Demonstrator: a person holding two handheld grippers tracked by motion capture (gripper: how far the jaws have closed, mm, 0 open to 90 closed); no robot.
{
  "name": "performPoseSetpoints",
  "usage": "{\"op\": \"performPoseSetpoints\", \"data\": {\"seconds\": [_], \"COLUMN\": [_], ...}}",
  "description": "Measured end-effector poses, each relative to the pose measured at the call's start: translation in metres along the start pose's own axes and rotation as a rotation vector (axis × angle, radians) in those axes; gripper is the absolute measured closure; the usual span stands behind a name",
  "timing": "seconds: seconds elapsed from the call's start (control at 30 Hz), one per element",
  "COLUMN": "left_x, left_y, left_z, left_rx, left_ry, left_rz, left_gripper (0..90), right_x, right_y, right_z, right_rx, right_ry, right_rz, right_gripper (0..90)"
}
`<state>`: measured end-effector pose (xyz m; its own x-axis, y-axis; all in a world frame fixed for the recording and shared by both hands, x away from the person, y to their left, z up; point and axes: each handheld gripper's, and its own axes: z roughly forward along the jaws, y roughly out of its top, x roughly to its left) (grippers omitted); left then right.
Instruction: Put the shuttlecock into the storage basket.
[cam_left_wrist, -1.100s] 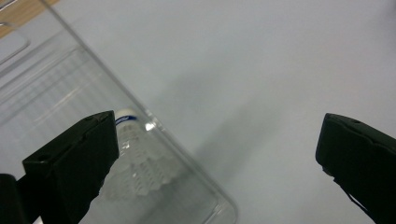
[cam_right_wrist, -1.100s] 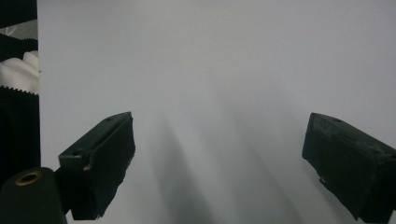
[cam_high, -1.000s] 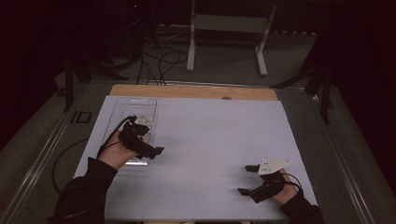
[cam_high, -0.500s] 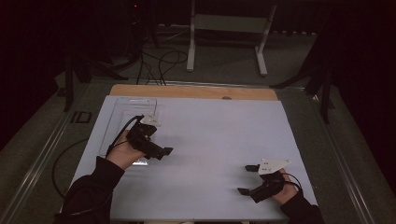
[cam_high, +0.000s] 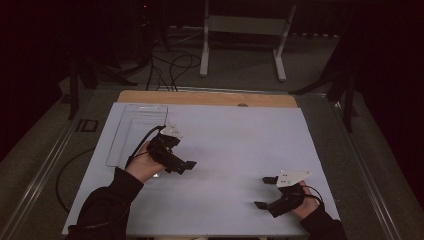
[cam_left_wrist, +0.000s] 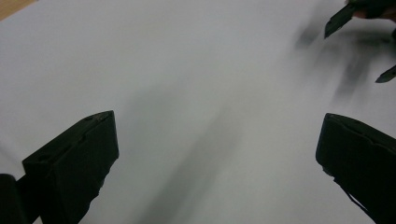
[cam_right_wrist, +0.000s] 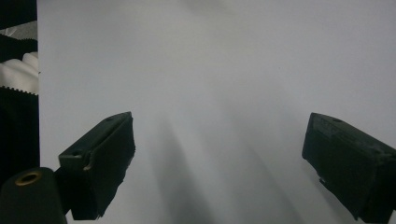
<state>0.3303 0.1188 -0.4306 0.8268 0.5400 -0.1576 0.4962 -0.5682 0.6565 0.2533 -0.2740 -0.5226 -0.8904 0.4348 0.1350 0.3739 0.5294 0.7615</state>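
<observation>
My left gripper (cam_high: 177, 156) hovers over the white table cover (cam_high: 235, 145) left of centre, just off a clear plastic sheet (cam_high: 134, 131). In the left gripper view its jaws (cam_left_wrist: 217, 123) stand wide apart with nothing between them, above bare white surface. My right gripper (cam_high: 264, 192) rests near the front right, a grey plate on top, pointing left. Its jaws (cam_right_wrist: 219, 121) are also spread wide and empty. The left gripper view catches the right gripper (cam_left_wrist: 362, 46) at its top right corner.
The clear sheet lies flat at the back left of the cover. A wooden strip (cam_high: 205, 98) borders the table's far edge. Beyond it are a metal stand (cam_high: 242, 45) and cables (cam_high: 170, 65) on the dark floor.
My left gripper has moved right and slightly nearer, off the clear sheet toward the table's middle. The right gripper has stayed put.
</observation>
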Motion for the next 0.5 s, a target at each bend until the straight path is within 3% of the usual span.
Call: {"op": "performPoseSetpoints", "data": {"seconds": [0.23,0.5], "left_x": [-0.005,-0.011], "left_y": [-0.002,-0.009], "left_z": [0.006,0.016], "left_rx": [-0.044,-0.027], "left_ry": [-0.034,-0.042], "left_rz": [0.029,0.039], "left_gripper": [0.3,0.3], "right_x": [0.000,0.001], "right_y": [0.000,0.000], "right_z": [-0.002,-0.002], "right_rx": [-0.001,-0.002], "right_ry": [-0.004,-0.002], "right_rz": [-0.004,-0.006], "right_gripper": [9.2,9.2]}}
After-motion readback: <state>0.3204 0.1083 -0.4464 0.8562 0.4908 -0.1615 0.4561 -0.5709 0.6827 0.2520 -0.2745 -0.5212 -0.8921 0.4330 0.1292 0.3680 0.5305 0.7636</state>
